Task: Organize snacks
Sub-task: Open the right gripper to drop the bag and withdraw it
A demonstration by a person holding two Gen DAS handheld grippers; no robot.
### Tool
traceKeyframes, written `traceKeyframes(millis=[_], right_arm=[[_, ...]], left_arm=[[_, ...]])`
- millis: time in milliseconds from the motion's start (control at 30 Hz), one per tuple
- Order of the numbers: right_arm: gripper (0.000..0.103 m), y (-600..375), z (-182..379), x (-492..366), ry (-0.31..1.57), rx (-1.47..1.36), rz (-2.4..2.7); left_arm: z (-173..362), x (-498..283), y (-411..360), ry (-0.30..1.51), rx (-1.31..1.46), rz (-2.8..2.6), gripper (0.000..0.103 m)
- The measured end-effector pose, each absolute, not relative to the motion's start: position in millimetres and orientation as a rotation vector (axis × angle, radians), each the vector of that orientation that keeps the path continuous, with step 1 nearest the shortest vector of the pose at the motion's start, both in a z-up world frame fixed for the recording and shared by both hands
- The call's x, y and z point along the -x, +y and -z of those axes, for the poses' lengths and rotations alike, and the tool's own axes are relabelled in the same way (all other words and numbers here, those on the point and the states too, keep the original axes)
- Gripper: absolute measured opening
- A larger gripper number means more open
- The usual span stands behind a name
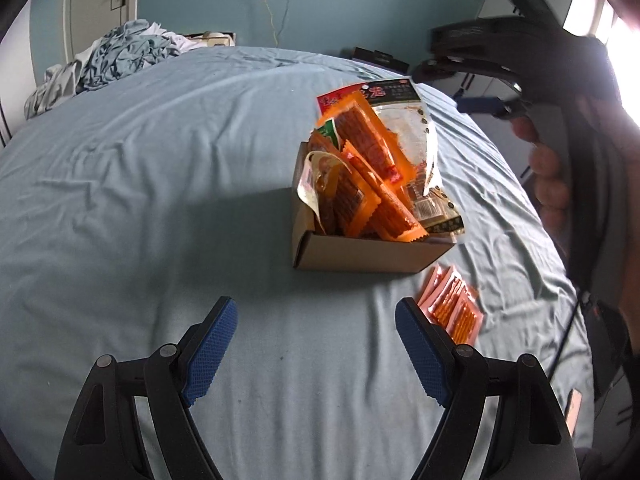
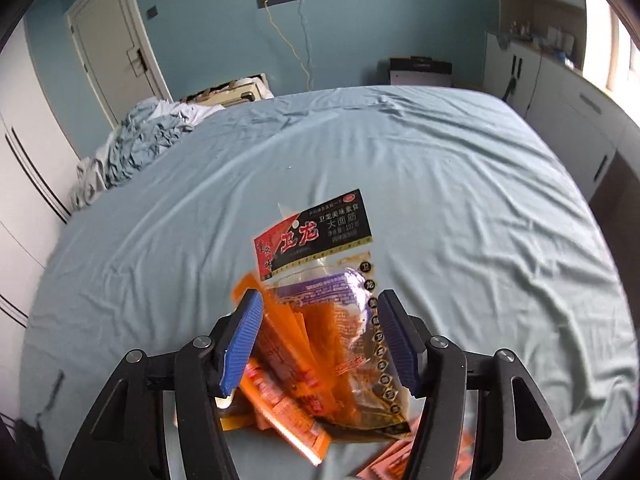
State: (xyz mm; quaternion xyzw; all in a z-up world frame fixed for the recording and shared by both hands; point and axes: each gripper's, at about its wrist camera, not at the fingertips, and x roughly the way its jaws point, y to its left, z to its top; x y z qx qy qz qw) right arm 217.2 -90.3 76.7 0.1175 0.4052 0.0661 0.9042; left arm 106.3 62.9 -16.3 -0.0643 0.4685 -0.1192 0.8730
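A brown cardboard box [image 1: 360,256] stands on the blue bed sheet, crammed with orange snack packets [image 1: 360,140] and a large clear bag with a black and red header [image 1: 400,96]. A few more orange packets [image 1: 452,308] lie loose on the sheet just right of the box's near corner. My left gripper [image 1: 316,308] hovers open and empty in front of the box. My right gripper [image 1: 440,86] is raised above and to the right of the box. In the right wrist view its fingers [image 2: 320,300] stand apart, clear of the big bag [image 2: 320,232] below them.
A heap of crumpled blue and white bedding [image 1: 112,56] lies at the bed's far left corner. White cabinets [image 2: 560,112] run along the right side of the bed. A person's hand [image 1: 552,176] holds the right gripper, and a black cable [image 1: 560,340] hangs below it.
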Motion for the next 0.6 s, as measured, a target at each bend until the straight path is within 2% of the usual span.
traceKeyframes(millis=[300,467,600], right_arm=[[0.059,-149.0,-30.6,-101.8,0.987,-0.253,-0.115],[0.059,-209.7,8.7,-25.9,1.024,-0.399,-0.018],[0.059,-235.1,49.8,-10.4,1.097,-0.49,0.029]], left_arm=[[12.5,-98.6,61.7,0.968,0.118,0.243,0.082],[12.3,-94.0,56.3,0.961,0.077,0.229,0.082],[13.4,-90.2,47.5,0.943,0.019,0.216,0.082]])
